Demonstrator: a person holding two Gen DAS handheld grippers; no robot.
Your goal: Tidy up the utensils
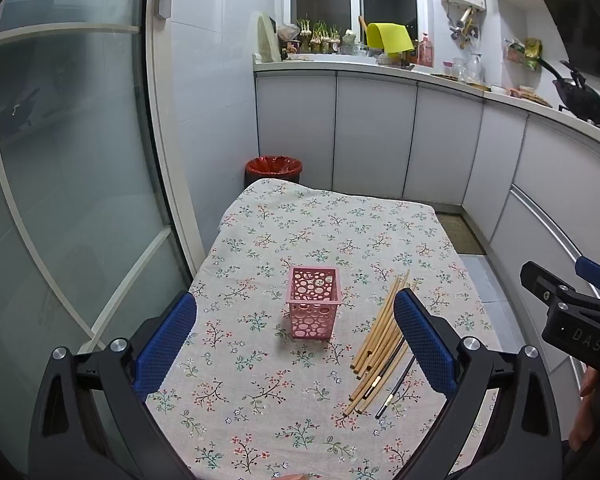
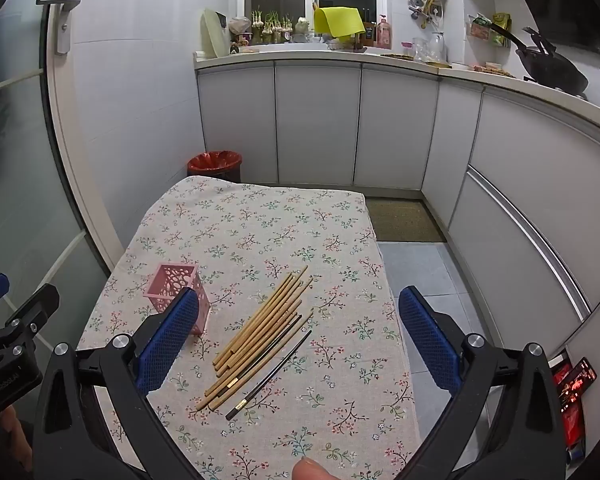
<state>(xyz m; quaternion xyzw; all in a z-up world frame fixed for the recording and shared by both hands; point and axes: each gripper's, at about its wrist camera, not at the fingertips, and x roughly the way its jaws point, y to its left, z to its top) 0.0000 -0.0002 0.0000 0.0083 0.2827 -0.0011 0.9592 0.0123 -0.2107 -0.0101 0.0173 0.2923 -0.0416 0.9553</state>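
- My left gripper [image 1: 295,332] hangs above the table with its blue-padded jaws spread wide and nothing between them.
- My right gripper [image 2: 299,328] is likewise wide open and empty, held over the table's near half.
- Framed between my left fingers stands the pink perforated plastic utensil holder [image 1: 313,307], upright and apparently empty.
- Just to the holder's right lies a loose bundle of pale bamboo chopsticks [image 2: 260,328], fanned slightly and not touching it.
- Two thin black chopsticks with gold bands [image 2: 269,374] lie along the bundle's right edge; one rests against the bamboo, the other a little apart.
- Everything sits on a floral-print tablecloth [image 2: 260,224].
- Beyond the table's far corner I see a dark waste bin with a red liner [image 1: 274,169] against white kitchen cabinets [image 1: 374,136].
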